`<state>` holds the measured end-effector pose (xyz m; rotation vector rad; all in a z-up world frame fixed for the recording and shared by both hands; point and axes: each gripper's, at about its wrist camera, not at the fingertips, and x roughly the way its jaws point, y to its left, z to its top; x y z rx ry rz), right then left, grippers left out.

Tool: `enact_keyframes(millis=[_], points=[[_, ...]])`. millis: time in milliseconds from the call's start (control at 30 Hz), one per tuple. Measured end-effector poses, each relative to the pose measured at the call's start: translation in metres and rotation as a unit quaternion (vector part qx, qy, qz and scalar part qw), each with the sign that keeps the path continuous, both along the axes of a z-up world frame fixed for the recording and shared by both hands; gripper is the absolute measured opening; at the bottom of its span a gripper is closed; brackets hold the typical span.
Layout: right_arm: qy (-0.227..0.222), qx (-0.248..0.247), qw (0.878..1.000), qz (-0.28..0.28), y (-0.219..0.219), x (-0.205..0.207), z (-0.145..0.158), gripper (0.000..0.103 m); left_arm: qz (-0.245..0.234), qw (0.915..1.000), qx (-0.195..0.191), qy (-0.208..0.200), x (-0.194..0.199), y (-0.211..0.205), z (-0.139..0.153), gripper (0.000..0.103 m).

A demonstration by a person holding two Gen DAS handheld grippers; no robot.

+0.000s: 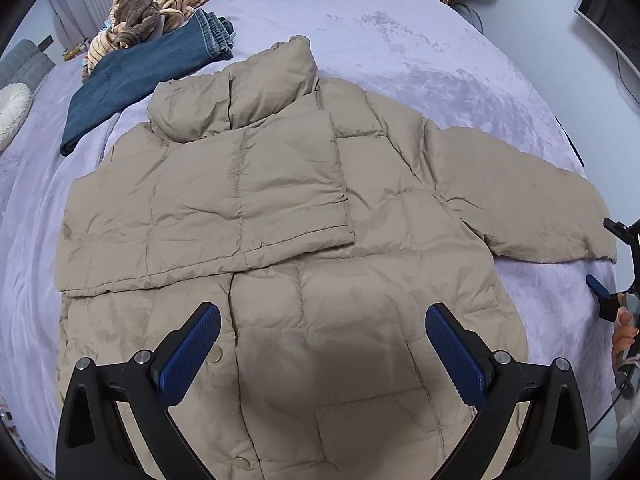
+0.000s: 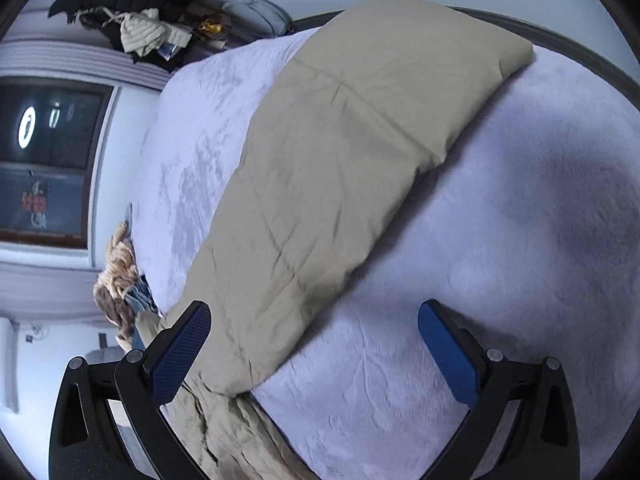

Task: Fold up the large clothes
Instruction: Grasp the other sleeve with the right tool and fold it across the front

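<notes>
A tan quilted puffer jacket [image 1: 288, 216] lies flat on the lilac bed cover [image 1: 400, 32]. Its left sleeve [image 1: 224, 216] is folded across the chest. Its right sleeve [image 1: 532, 208] stretches out to the right. My left gripper [image 1: 322, 346] is open and empty above the jacket's lower front. My right gripper [image 2: 314, 354] is open and empty over the bed beside the outstretched sleeve [image 2: 344, 168], its left finger close to the sleeve's underarm end. The right gripper also shows at the right edge of the left wrist view [image 1: 618, 280].
Folded blue jeans [image 1: 136, 76] and a striped plush heap [image 1: 156, 4] lie at the bed's far left. A white round cushion [image 1: 12, 112] sits at the left edge. Piled clothes [image 2: 136, 20] sit beyond the bed near a dark window [image 2: 48, 160].
</notes>
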<state>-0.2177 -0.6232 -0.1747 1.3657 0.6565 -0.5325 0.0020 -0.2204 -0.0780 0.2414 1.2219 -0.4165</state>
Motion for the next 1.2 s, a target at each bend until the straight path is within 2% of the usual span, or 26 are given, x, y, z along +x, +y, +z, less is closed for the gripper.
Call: enact_keyframes(millis=[133,300,367,433,500,600,700,833,933,1067,1200], points=[[-0.055,0.035,0.997,-0.041,-0.028,0.006,-0.009,0.103,-0.001,1.0,-0.003,-0.005,0.009,-0.005,-0.001,0.103],[-0.112,0.088,0.986,-0.081,-0.047,0.02,-0.018,0.101,0.003,0.9999,-0.01,-0.009,0.019,-0.006,0.0,0.103],[-0.138,0.119,0.979,-0.09,-0.048,0.025,-0.024,0.085,0.004,0.9999,-0.012,-0.01,0.023,-0.004,0.0,0.103],[-0.154,0.159,0.971,-0.094,-0.045,0.03,-0.034,0.036,0.006,0.9998,-0.014,-0.013,0.025,-0.001,0.001,0.103],[-0.176,0.181,0.963,-0.099,-0.04,0.035,-0.039,0.006,0.01,0.9997,-0.017,-0.016,0.028,0.006,0.002,0.103],[-0.186,0.159,0.965,-0.092,-0.036,0.042,-0.027,0.005,0.018,0.9993,-0.024,-0.023,0.033,0.019,0.005,0.103],[-0.195,0.122,0.971,-0.059,-0.031,0.06,0.0,0.005,0.024,0.9987,-0.027,-0.035,0.039,0.034,0.006,0.103],[-0.189,0.06,0.98,0.015,-0.015,0.093,0.047,0.005,0.039,0.9979,-0.043,-0.03,0.051,0.062,0.003,0.103],[-0.179,0.006,0.981,0.075,0.013,0.127,0.087,0.005,0.055,0.9967,-0.053,-0.028,0.059,0.085,0.002,0.103],[-0.164,-0.065,0.972,0.155,0.066,0.177,0.132,0.005,0.061,0.9958,-0.056,-0.039,0.071,0.121,0.002,0.103],[-0.133,-0.143,0.951,0.241,0.148,0.236,0.156,0.005,0.067,0.9957,-0.046,-0.046,0.084,0.159,-0.007,0.103]])
